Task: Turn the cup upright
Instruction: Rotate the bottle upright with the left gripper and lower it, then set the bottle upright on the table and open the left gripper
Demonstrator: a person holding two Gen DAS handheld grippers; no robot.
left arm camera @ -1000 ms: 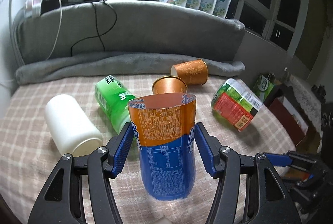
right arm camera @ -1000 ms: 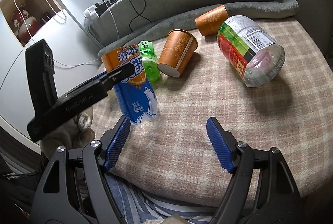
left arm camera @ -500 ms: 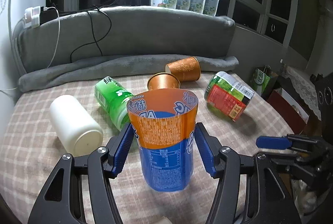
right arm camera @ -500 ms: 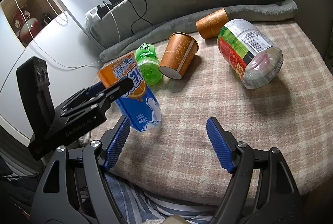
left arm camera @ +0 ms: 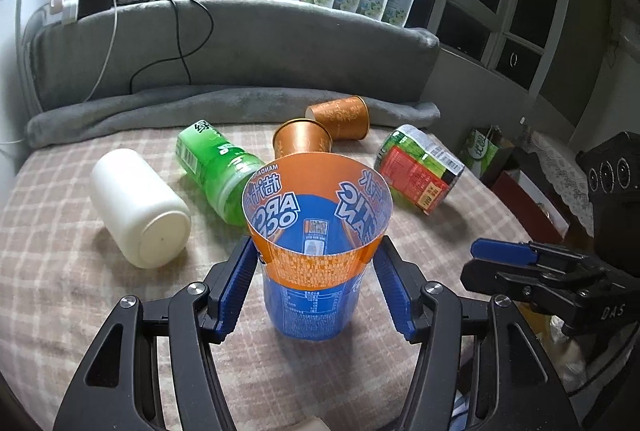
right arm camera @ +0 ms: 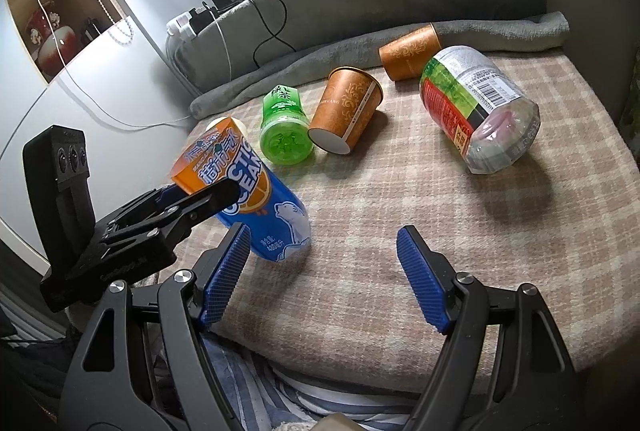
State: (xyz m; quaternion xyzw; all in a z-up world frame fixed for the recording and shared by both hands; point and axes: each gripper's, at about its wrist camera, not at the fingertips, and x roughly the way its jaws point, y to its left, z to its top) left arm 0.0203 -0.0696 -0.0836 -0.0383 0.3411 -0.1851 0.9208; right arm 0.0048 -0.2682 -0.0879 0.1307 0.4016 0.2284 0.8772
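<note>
I have the orange-and-blue cup [left arm camera: 316, 251] between the blue pads [left arm camera: 236, 287] of the left gripper [left arm camera: 316, 283], jaws closed on its sides about halfway up the wall. The open mouth faces up and slightly toward the left wrist camera; the closed blue base points down at the checked blanket [left arm camera: 60, 271]. In the right wrist view the cup [right arm camera: 256, 191] leans, rim tipped away toward the far left, base low over the blanket [right arm camera: 400, 215] near its front edge. I cannot tell whether the base touches the cloth.

Long axis: near vertical, off by a modest tilt. My judgement: the remaining move is a small wrist rotation to stand the axis plumb, then lower and release.

Right gripper [right arm camera: 324, 279] is spread wide with nothing between the pads, just beside the cup's base, to its right.
</note>
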